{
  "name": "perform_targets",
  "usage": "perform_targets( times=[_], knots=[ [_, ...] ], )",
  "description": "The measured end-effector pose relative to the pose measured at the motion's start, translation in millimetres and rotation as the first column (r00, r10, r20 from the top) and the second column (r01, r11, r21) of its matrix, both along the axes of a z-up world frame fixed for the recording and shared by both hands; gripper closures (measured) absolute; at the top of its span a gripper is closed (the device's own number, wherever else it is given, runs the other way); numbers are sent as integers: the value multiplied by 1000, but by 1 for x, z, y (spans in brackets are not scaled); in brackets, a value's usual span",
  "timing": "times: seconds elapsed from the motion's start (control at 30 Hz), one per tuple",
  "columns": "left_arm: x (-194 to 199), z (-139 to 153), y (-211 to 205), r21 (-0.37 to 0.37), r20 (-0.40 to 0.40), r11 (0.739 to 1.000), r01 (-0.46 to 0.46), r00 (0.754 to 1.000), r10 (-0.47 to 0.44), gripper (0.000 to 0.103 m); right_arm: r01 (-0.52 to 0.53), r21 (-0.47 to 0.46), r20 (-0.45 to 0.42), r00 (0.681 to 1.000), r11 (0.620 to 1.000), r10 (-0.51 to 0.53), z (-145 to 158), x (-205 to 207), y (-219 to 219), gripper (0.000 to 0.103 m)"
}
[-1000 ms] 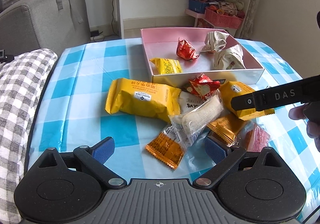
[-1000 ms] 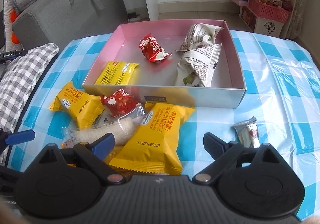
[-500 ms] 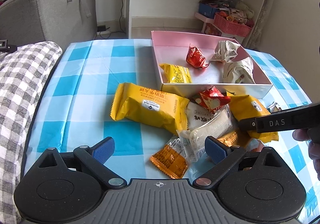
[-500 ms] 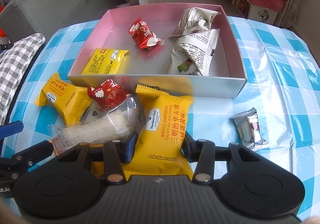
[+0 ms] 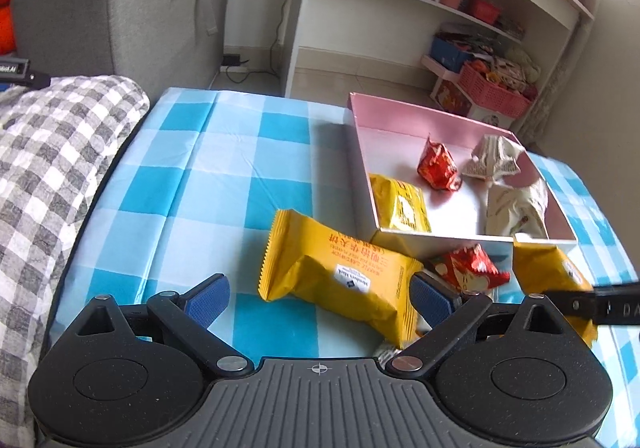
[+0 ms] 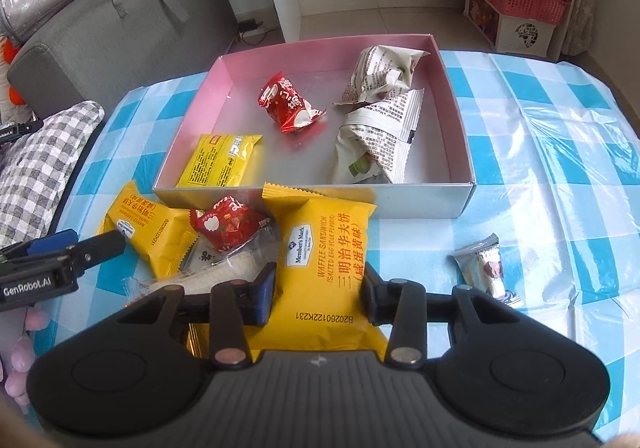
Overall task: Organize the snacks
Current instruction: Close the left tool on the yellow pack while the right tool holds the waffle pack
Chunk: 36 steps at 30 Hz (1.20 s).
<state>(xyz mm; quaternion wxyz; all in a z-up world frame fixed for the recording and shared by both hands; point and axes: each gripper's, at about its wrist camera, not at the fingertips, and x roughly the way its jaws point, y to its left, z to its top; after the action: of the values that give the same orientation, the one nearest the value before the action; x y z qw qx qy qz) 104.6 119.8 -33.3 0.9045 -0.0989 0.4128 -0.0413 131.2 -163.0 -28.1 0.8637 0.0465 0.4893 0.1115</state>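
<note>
Right gripper [image 6: 318, 290]: fingers closed on the yellow waffle pack [image 6: 325, 260], which lies on the bench [image 6: 540, 175] touching the pink box [image 6: 460, 143]. Left gripper [image 5: 320, 294]: fingers wide, flanking a second yellow pack [image 5: 340, 274].

Your right hand-held gripper [image 6: 318, 294] hides the yellow waffle pack's [image 6: 324, 248] lower edge; clear-wrapped snack [image 6: 224, 276] partly buried under other pkgs.

I see glossy yellow plastic-film waffle packets [image 6: 325, 260], a crinkly red foil wrapper [image 6: 289, 103], a smooth pink-walled cardboard box [image 6: 460, 115], a shiny blue-checked plastic tablecloth [image 5: 224, 175], matt black plastic gripper bodies, and a woven grey gingham cloth [image 5: 48, 159].
</note>
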Motion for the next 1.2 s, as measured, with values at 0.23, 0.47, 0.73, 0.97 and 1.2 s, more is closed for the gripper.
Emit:
perform_targets(
  times=[0.23,0.47,0.73,0.97,1.2],
  knots=[
    [23,-3,3,-75,-16,976,-206,978,206,7,6,20,-1,1000,1000,-6,1,4,-4,65],
    [34,-13,-2,-162,-76,933,-322,947,313,25,6,37,-3,1000,999,-6,2,9,-8,66],
    [29,-19,-3,-144,-132,911,-388,919,371,54,0,32,-1,1000,999,0,3,9,-9,67],
    [22,-14,-5,-77,-121,948,-308,947,298,59,-2,32,2,1000,999,1,5,7,-10,67],
    [3,-5,5,-9,-121,978,-210,971,207,59,-16,24,0,1000,1000,16,4,7,-9,67]
  ],
)
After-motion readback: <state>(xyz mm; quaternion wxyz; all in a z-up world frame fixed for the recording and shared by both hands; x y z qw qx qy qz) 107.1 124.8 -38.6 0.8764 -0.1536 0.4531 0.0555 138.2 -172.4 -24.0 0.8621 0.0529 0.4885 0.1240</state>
